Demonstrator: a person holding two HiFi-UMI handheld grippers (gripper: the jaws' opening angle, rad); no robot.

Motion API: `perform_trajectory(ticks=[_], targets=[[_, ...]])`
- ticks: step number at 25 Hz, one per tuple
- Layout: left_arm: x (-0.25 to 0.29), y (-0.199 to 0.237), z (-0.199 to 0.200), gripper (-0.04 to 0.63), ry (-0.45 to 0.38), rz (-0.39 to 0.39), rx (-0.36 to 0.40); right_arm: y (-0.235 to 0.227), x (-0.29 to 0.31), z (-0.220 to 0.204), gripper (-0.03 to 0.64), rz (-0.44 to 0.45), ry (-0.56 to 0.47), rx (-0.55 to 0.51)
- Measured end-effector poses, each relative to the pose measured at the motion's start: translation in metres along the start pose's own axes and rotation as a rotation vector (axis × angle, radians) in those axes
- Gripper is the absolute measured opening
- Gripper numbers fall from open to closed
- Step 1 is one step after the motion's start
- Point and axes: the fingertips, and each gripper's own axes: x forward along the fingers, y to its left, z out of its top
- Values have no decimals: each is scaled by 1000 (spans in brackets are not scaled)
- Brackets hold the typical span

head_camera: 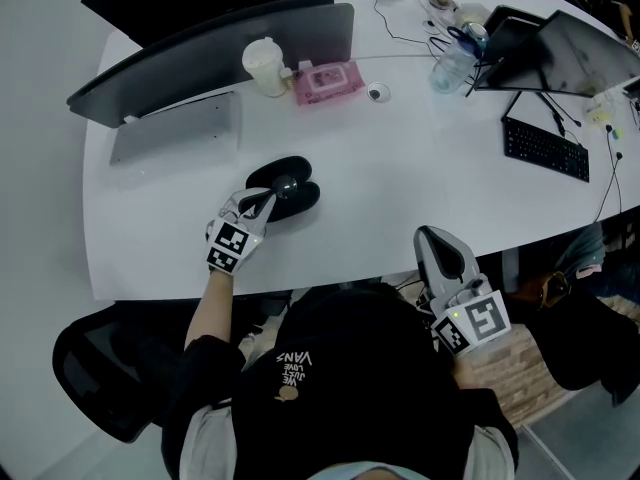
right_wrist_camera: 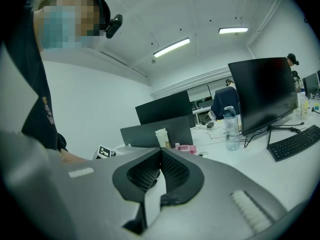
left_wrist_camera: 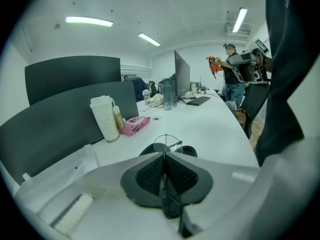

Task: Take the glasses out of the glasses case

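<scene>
Evidently the glasses (left_wrist_camera: 167, 143) are clamped by the left gripper (left_wrist_camera: 165, 155) just above the open glasses case (head_camera: 305, 200) on the tabletop (head_camera: 400, 198); the pinched part is hidden between its jaws. The right gripper (right_wrist_camera: 161, 150) is closed, empty.

A broad white curved desk (head_camera: 400, 198) takes up most of the room in the head view. Low dark grey partition panels (head_camera: 210, 53) stand along its far edge. Toward its right end stands a large black flat monitor (right_wrist_camera: 262, 91) on a thin stand, with a flat black keyboard (head_camera: 545, 148) lying in front of it. A black office chair (head_camera: 95, 378) sits at the near edge of the desk, on a pale grey floor (head_camera: 40, 168). The plain white walls (right_wrist_camera: 95, 99) meet a white ceiling (left_wrist_camera: 165, 14). Long fluorescent strip lights (left_wrist_camera: 89, 21) are set into it and cast an even, cool light.
</scene>
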Motion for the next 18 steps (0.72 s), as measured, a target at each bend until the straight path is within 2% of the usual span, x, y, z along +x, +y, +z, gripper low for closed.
perform_trajectory(ticks=[18], targets=[[-51, 7, 38, 8, -107, 133, -4, 11, 4, 1, -2, 88, 0, -16]])
